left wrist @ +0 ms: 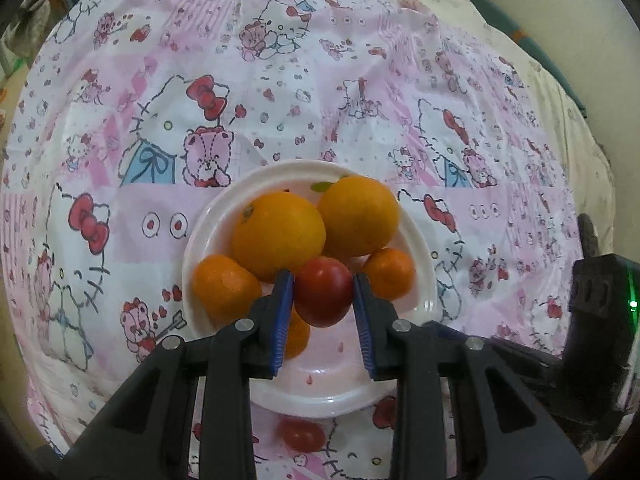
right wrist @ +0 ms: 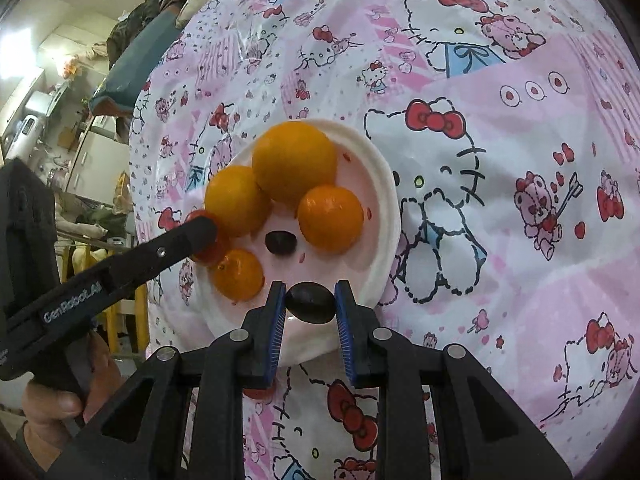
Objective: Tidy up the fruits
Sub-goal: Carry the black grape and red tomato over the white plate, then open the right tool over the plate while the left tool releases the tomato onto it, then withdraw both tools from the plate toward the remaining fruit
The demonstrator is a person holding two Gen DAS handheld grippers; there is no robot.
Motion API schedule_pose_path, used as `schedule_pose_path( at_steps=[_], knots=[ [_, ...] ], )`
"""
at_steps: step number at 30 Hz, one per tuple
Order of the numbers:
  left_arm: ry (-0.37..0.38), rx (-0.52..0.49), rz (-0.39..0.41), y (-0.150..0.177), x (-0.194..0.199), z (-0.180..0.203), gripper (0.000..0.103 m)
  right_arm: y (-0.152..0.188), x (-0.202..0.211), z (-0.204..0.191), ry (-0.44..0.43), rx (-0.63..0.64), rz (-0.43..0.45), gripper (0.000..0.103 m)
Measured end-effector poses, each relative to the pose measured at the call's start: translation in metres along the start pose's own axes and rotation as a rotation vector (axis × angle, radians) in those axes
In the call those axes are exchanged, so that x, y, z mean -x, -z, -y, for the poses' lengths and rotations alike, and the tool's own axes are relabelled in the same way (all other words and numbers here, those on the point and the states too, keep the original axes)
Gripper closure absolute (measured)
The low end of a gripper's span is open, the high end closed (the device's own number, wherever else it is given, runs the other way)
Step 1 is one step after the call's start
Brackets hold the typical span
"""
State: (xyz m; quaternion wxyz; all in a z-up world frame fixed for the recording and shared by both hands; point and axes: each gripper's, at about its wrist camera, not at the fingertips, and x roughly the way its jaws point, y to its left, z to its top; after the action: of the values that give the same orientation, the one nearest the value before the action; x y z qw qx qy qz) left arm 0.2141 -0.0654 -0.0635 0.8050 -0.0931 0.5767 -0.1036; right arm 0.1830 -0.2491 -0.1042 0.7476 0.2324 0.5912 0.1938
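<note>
- A table is covered by a glossy pink-and-white cloth (left wrist: 360, 92) printed with cartoon cats, teddy bears and red bows; creases and light glare are seen across it.
- A white plate (left wrist: 420, 240) is set on the cloth, toward the near edge of the table in both views.
- On the plate, two large oranges (left wrist: 278, 234) and (left wrist: 358, 216) are seen touching each other, with smaller mandarins (left wrist: 226, 290) and (left wrist: 389, 274) beside them.
- A red tomato (left wrist: 323, 292) is gripped between the blue pads of the left gripper (left wrist: 322, 294), whose jaws are closed on it above the plate.
- A dark, plum-like fruit (right wrist: 310, 303) is clamped by the right gripper (right wrist: 310, 305) over the near rim of the plate; its jaws are closed on the fruit.
- Another dark fruit (right wrist: 281, 243) is seen lying on the bare middle of the plate, between the mandarins.
- One more red tomato (left wrist: 302, 434) lies on the cloth just off the near rim of the plate.
- In the right wrist view, a hand (right wrist: 52, 404) is seen at the lower left, holding the handle of the left gripper.
- Beyond the left edge of the table, a cluttered room is visible: shelves, white cabinets (right wrist: 90, 152) and a heap of fabric (right wrist: 152, 0).
- Beyond the far right corner, in the left wrist view, a pale wall (left wrist: 560, 12) is seen.
</note>
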Motion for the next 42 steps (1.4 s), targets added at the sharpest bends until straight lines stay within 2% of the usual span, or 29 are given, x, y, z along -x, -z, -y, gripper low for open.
schedule_pose_path(
  at_steps=[15, 21, 22, 23, 24, 26, 31, 32, 33, 34, 35, 36, 41, 42],
  knots=[
    [-0.003, 0.027, -0.013, -0.003, -0.005, -0.003, 0.076, -0.001, 0.006, 0.003, -0.017, -0.031, 0.012, 0.074],
    [-0.002, 0.019, -0.017, -0.002, -0.005, -0.002, 0.076, 0.005, 0.020, 0.008, 0.046, -0.029, 0.047, 0.073],
    [-0.002, 0.013, -0.019, -0.002, -0.006, -0.001, 0.076, 0.006, 0.022, 0.009, 0.053, -0.026, 0.054, 0.071],
    [-0.004, 0.008, -0.018, -0.002, -0.005, 0.000, 0.076, 0.006, 0.026, 0.009, 0.055, -0.025, 0.064, 0.064],
    [-0.005, 0.004, -0.017, -0.002, -0.005, 0.001, 0.076, 0.007, 0.030, 0.010, 0.053, -0.029, 0.076, 0.052],
    [-0.012, -0.007, -0.013, -0.001, -0.005, 0.003, 0.075, 0.007, 0.036, 0.011, 0.049, -0.039, 0.101, 0.034],
    [-0.024, -0.031, -0.028, 0.002, -0.007, 0.008, 0.075, 0.007, 0.047, 0.015, 0.055, -0.056, 0.136, 0.033],
    [-0.024, -0.037, -0.028, 0.003, -0.006, 0.009, 0.070, 0.006, 0.048, 0.015, 0.055, -0.059, 0.139, 0.033],
    [-0.024, -0.041, -0.023, 0.004, -0.005, 0.010, 0.055, 0.005, 0.051, 0.016, 0.055, -0.066, 0.148, 0.033],
    [-0.026, -0.046, -0.007, 0.005, -0.002, 0.010, 0.047, 0.004, 0.053, 0.017, 0.054, -0.071, 0.157, 0.033],
    [-0.032, -0.053, 0.012, 0.005, 0.002, 0.011, 0.035, 0.003, 0.054, 0.017, 0.051, -0.073, 0.162, 0.033],
    [-0.043, -0.064, 0.031, 0.006, 0.005, 0.012, 0.029, 0.002, 0.056, 0.017, 0.047, -0.075, 0.167, 0.033],
    [-0.046, -0.074, 0.053, 0.009, 0.018, 0.009, 0.027, 0.002, 0.059, 0.012, 0.036, -0.080, 0.170, 0.033],
    [-0.052, -0.070, 0.068, 0.012, 0.024, 0.006, 0.025, 0.003, 0.060, 0.012, 0.032, -0.083, 0.169, 0.030]
  ],
)
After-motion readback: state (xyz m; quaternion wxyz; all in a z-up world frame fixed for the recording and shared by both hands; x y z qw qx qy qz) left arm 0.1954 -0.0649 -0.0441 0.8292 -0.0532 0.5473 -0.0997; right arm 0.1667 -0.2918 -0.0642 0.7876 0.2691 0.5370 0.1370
